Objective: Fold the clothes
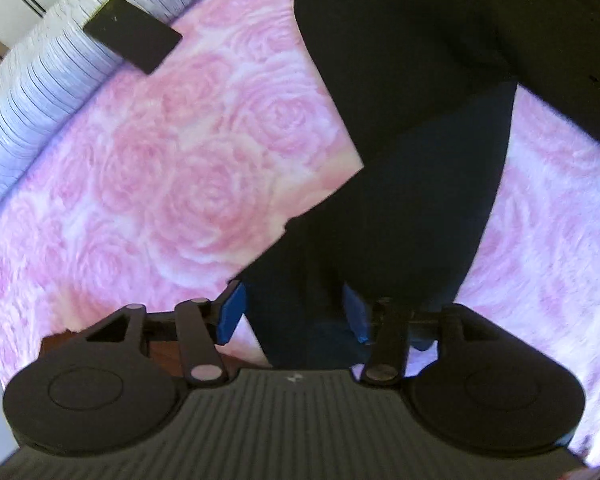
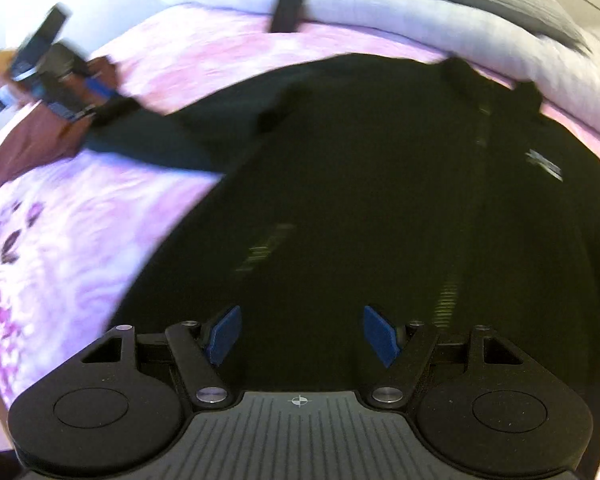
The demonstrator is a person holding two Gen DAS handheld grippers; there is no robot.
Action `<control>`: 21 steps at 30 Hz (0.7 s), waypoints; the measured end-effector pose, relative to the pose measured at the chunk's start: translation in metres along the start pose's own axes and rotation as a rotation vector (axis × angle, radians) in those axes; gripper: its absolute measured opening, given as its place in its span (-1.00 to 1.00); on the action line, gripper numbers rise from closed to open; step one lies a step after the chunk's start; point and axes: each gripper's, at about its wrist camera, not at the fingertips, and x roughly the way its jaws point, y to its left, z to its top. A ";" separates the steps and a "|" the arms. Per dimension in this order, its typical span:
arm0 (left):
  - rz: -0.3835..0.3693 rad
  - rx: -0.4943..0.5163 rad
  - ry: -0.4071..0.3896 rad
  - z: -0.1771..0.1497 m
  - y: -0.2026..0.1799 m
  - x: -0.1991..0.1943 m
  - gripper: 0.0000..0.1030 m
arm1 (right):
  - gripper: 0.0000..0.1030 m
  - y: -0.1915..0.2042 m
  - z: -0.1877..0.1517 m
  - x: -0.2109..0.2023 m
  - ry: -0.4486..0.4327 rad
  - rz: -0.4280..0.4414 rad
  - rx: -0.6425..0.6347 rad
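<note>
A black long-sleeved garment point(image 2: 380, 184) lies spread on a pink rose-print bedspread point(image 1: 172, 184). In the left wrist view its sleeve point(image 1: 400, 208) runs down between my left gripper's point(image 1: 296, 312) blue pads; the jaws stand apart around the cloth, not pressed together. In the right wrist view my right gripper point(image 2: 302, 334) hovers open and empty over the garment's body, and the left gripper point(image 2: 60, 80) shows at the far left at the sleeve end point(image 2: 148, 136).
A black rectangular object point(image 1: 132, 40) lies at the bedspread's far edge against striped white bedding point(image 1: 40, 92). White and grey pillows point(image 2: 440, 4) lie beyond the garment. A brown cloth point(image 2: 24, 148) lies at the left.
</note>
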 end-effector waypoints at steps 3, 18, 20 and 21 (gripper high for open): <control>-0.089 -0.124 0.007 -0.003 0.018 0.015 0.21 | 0.39 0.029 0.006 0.006 -0.025 -0.007 0.007; 0.464 0.168 -0.390 -0.050 -0.034 -0.141 -0.59 | 0.39 0.069 0.002 -0.009 -0.063 -0.079 0.004; 0.510 0.365 -0.252 -0.080 -0.060 -0.141 -0.47 | 0.39 0.069 -0.001 -0.011 -0.071 -0.075 0.018; 0.497 0.383 -0.150 -0.096 -0.068 -0.137 -0.47 | 0.39 0.070 -0.002 -0.013 -0.072 -0.069 0.025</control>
